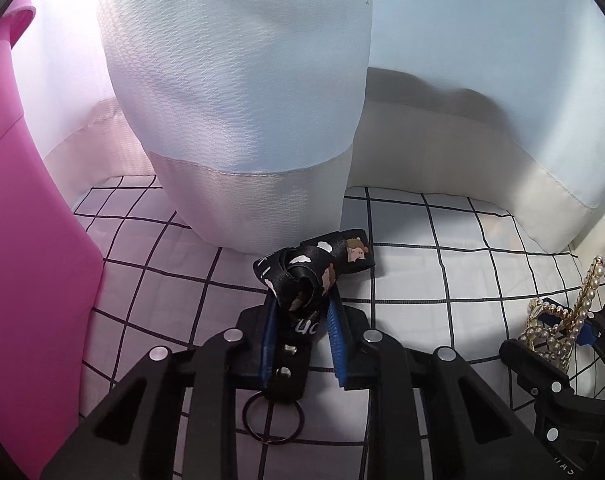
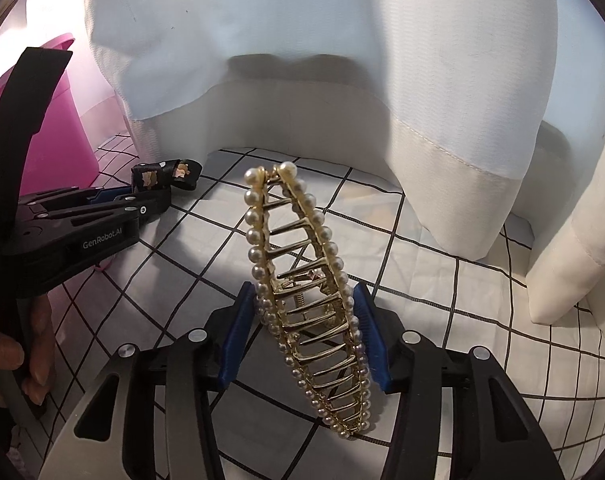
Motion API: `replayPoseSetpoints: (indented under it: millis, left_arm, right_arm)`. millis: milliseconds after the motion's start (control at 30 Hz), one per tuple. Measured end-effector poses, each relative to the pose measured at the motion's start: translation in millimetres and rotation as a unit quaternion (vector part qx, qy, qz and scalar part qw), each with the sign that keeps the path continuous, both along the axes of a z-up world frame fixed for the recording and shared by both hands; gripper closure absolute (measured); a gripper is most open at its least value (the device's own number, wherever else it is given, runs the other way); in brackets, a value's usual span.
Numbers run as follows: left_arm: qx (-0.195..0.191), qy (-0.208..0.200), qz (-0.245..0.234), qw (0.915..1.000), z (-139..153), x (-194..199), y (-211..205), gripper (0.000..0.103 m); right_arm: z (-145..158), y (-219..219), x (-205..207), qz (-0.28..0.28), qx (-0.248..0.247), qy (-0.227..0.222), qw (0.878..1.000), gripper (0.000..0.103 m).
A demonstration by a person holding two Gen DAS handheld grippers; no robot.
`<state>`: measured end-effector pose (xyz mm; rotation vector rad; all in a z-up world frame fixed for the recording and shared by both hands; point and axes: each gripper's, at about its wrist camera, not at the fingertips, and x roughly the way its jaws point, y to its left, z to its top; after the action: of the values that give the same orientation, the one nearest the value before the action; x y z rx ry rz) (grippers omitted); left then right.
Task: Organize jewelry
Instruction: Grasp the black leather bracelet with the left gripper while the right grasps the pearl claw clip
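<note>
Here, left tool (image 1: pixel 302 316) clamped on glossy black strap (image 1: pixel 314 268), right tool (image 2: pixel 306 332) clamped on pearl-edged gold claw clip (image 2: pixel 302 292)

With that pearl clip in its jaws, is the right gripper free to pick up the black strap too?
Probably not. The right gripper is already shut on the pearl hair clip, so its jaws are full. The black strap also sits in the left gripper, whose jaws grip it.

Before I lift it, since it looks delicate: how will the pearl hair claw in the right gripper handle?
The pearl hair claw looks stiff: thin gold metal teeth, so it should not flop. The rounded pearls against the right gripper pads may let it slip or pivot. Its long upper end juts well beyond the pads, so it could tilt; the pearls look knockable.
</note>
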<state>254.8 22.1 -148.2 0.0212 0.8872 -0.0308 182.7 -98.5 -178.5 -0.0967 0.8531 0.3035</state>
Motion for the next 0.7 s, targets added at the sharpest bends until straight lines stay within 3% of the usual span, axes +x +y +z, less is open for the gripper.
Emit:
replayPoseSetpoints:
  millis: [233,567,700]
  left_arm:
    - [-0.001,-0.021,0.005,0.9998,11,-34,0,0.085]
    - [-0.006,-0.015,0.005,0.9999,33,-88,2,0.085]
    - [-0.007,-0.015,0.007,0.9998,49,-88,-2,0.085]
  right_arm:
    - [3,-19,-6,-0.007,0.022,0.005,1.0,0.06]
    - [12,-47,-26,-0.012,0.057,0.011,0.998,0.06]
    - [26,-56,-39,-0.006,0.059,-0.001,0.998,0.06]
